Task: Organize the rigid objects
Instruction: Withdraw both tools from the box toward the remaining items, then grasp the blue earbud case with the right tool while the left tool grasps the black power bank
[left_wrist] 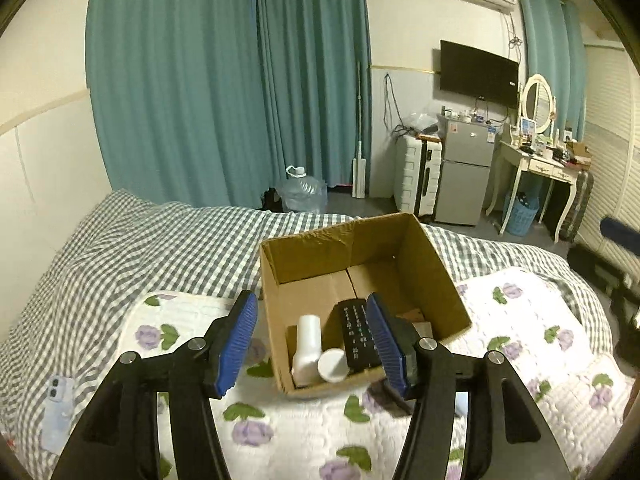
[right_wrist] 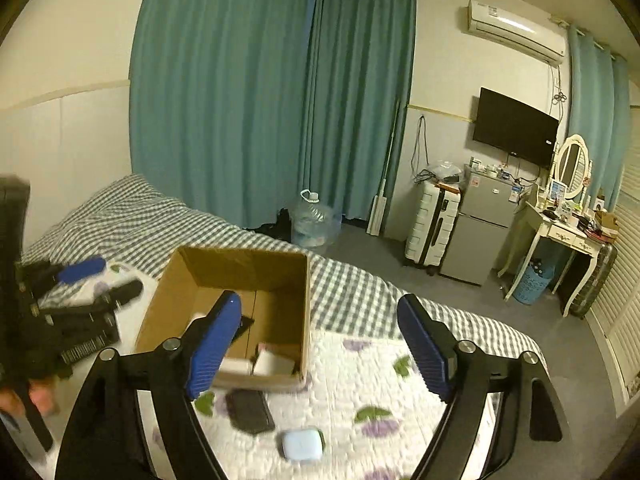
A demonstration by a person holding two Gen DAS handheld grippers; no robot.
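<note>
An open cardboard box [left_wrist: 320, 256] [right_wrist: 240, 272] stands on the flowered quilt [left_wrist: 520, 320] on the bed. Inside it, in the left wrist view, lie a white bottle [left_wrist: 307, 350], a white round cap [left_wrist: 331, 365] and a black remote [left_wrist: 356, 334]. My left gripper [left_wrist: 312, 300] hangs open above the box's near end with nothing between its pads. My right gripper [right_wrist: 320, 302] is open and empty too, over the box's right wall. On the quilt in front of the box lie a dark flat wallet-like thing [right_wrist: 250, 410] and a light blue case [right_wrist: 303, 444].
A phone in a pale blue cover [left_wrist: 60, 404] lies on the checked sheet at the left. The left gripper [right_wrist: 104, 280] shows blurred at the left of the right wrist view. Beyond the bed stand a water jug [left_wrist: 300, 192], a white suitcase [left_wrist: 418, 176], a small fridge [left_wrist: 466, 168] and a dressing table [left_wrist: 536, 164].
</note>
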